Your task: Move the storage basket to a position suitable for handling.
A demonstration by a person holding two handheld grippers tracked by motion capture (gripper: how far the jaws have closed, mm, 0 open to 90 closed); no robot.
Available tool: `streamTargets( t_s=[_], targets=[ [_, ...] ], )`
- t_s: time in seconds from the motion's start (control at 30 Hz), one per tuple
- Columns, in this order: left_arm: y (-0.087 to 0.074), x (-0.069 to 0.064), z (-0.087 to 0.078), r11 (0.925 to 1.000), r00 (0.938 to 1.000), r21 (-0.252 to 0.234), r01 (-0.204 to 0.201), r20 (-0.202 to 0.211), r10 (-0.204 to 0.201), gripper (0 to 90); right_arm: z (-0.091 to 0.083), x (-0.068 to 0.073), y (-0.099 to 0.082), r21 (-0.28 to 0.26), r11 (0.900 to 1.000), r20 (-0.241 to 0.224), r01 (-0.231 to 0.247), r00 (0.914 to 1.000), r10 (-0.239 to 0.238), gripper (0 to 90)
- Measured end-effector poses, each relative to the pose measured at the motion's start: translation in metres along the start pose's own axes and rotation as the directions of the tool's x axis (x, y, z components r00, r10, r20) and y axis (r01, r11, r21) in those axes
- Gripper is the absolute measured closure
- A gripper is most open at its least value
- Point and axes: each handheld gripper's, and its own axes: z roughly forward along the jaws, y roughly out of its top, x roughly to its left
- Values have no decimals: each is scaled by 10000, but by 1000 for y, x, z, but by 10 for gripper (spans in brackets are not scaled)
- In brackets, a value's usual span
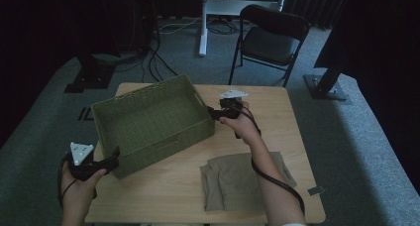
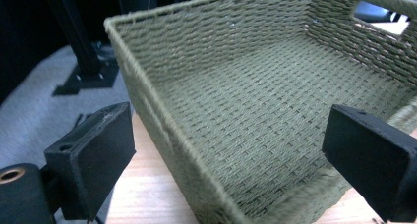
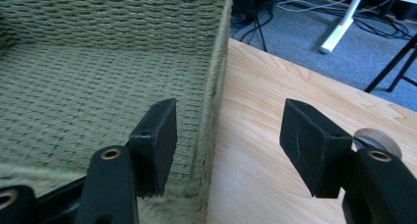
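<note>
The woven basket [image 1: 151,124] is sitting toward the tabletop's far left corner, folded trousers [image 1: 245,179] lying near the front edge. I'm straddling its walls with my left gripper [image 1: 115,159] and right gripper [image 1: 212,112], both spread wide, gripping nothing, readying to shift it.

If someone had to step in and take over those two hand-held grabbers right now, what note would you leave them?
Left gripper: open, jaws straddling the near left corner of the green woven basket, not yet closed.
Right gripper: open, jaws straddling the basket's right wall, one jaw inside and one outside.
The basket stands empty on the wooden table.
Folded khaki clothes lie on the table near the front, untouched.
Done: both grippers lined up on the basket.
Left, probably: close both, move the basket, then deal with the clothes.
</note>
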Motion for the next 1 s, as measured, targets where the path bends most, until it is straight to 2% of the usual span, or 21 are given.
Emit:
streamTargets(
  t_s=[0.13,0.2,0.27,0.37,0.43,0.5,0.53,0.57,0.6,0.7,0.83,0.9,0.97,1.0],
  targets=[
    [0,8,5,9993,9993,-24,379,-21,-379,64,10,1,-1,38,10000,-2,-5,10000,5,420],
    [2,11,9,9990,9990,2,443,-1,-443,64,15,3,-2,97,9999,-2,75,10000,-75,446],
    [3,13,13,9979,9979,50,639,52,-639,74,20,6,-3,297,9995,-85,61,9999,-58,463],
    [3,14,23,9958,9955,297,862,378,-873,154,27,9,-4,489,9984,59,284,9996,-287,468],
    [3,14,30,9955,9957,425,846,338,-861,167,29,11,-5,575,9981,61,235,9997,-238,493],
    [2,14,35,9922,9927,558,1114,401,-1137,219,32,13,-5,572,9982,59,176,9998,-180,525],
    [2,14,35,9922,9927,558,1114,401,-1137,241,32,13,-5,572,9982,59,176,9998,-180,525],
    [2,15,40,9823,9843,856,1668,438,-1709,241,33,14,-5,655,9977,102,171,9998,-178,553],
    [3,17,41,9783,9804,926,1854,501,-1905,316,34,14,-6,839,9964,89,115,9999,-122,580],
    [3,20,41,9693,9713,885,2295,438,-2339,351,35,14,-7,1006,9949,177,71,9998,-90,635],
    [4,19,37,9772,9788,656,2020,217,-2038,409,35,15,-9,996,9950,149,-106,9998,91,693],
    [5,20,36,9768,9788,710,2023,185,-2040,458,34,16,-8,1062,9942,172,-143,9998,125,734],
    [4,22,33,9833,9876,918,1571,-158,-1563,557,33,18,-8,1134,9935,241,-137,9996,110,771],
    [4,23,32,9824,9874,998,1579,-253,-1562,564,32,18,-8,1149,9933,257,-157,9996,128,774]
  ],
)
